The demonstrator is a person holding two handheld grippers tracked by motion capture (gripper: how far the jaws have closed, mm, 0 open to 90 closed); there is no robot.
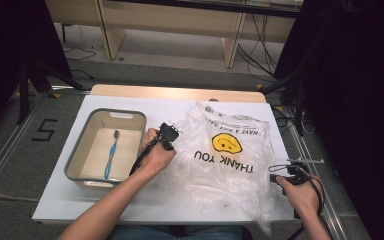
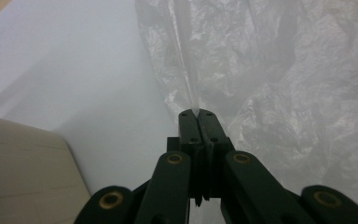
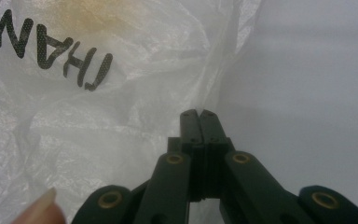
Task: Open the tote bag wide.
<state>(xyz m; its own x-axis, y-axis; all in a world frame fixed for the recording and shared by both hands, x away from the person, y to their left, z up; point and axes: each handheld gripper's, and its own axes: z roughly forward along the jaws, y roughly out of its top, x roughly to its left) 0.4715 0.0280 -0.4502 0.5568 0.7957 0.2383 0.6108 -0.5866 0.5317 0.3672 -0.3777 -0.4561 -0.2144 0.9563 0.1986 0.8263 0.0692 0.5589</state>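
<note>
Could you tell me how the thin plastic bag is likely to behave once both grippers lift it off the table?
The plastic bag looks thin and crinkled, so it will probably sag and drape rather than hold shape. Both the left gripper and right gripper pinch only narrow folds, so the smooth film might slip. It seems very light, likely to flutter.

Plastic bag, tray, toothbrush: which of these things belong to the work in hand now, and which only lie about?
In the work:
- plastic bag, a fold pinched at each side
- left tongs, shut on the bag
- right tongs, shut on the bag

Lying about:
- grey tray, beside the bag
- blue toothbrush, inside the tray
</note>
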